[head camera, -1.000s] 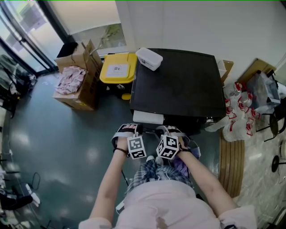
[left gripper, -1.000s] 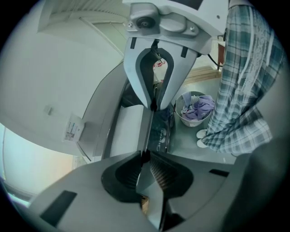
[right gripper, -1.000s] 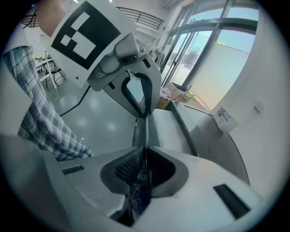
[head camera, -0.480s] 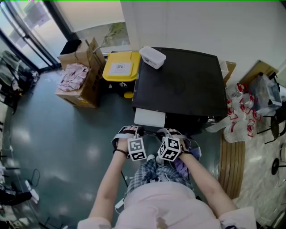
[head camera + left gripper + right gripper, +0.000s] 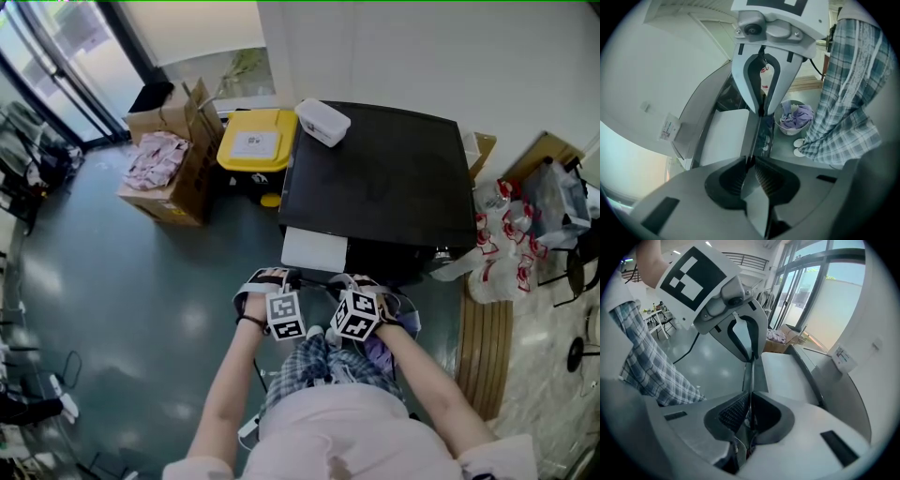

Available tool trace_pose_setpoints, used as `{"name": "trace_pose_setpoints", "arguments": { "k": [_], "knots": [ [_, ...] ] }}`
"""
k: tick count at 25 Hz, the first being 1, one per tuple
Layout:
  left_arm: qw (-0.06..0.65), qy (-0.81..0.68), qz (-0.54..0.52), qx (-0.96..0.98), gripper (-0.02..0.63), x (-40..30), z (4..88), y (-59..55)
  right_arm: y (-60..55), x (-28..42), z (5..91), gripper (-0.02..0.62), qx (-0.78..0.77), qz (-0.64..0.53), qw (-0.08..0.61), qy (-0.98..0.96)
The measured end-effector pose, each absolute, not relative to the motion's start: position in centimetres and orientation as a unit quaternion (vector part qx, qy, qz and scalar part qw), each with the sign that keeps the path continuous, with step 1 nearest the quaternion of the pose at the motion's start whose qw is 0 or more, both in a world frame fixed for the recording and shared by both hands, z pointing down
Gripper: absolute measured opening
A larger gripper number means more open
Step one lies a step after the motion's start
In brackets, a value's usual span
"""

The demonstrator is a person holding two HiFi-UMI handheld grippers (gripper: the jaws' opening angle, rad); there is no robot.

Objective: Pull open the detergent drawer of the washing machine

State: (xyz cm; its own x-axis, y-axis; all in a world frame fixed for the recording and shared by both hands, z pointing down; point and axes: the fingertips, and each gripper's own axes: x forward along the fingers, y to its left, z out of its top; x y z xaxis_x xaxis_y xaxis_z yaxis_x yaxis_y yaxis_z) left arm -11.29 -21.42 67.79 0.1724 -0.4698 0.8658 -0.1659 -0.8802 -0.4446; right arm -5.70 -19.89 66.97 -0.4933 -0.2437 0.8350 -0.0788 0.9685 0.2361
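Standing square to a black-topped washing machine (image 5: 380,178), a person leans over its front, where the white detergent drawer (image 5: 314,250) at the left juts partly out. Each hand-held gripper is pinched narrow on the drawer's thin front panel. The left hand-held gripper (image 5: 751,161) and right hand-held gripper (image 5: 750,399) face each other from opposite ends. To finish well, I judge both should draw back evenly and level, straight along the drawer's slide, so the panel neither twists nor slips from the pads. Left of the machine stand a cardboard box (image 5: 169,178) of pink cloth and a yellow bin (image 5: 251,141); bags (image 5: 502,248) crowd its right. A basket (image 5: 794,119) of purple laundry sits by the person's feet and could hamper a step back. A small white tub (image 5: 323,122) rests on the machine's top.
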Motion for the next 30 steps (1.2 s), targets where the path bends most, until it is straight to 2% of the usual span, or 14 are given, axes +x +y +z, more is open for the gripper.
{"name": "trace_pose_setpoints", "arguments": {
  "k": [30],
  "knots": [
    [0.128, 0.195, -0.597, -0.768, 0.078, -11.6, 67.7, -15.4, -14.0, -6.2, 66.8, 0.049, 0.087, -0.071, 0.484, -0.868]
  ]
}}
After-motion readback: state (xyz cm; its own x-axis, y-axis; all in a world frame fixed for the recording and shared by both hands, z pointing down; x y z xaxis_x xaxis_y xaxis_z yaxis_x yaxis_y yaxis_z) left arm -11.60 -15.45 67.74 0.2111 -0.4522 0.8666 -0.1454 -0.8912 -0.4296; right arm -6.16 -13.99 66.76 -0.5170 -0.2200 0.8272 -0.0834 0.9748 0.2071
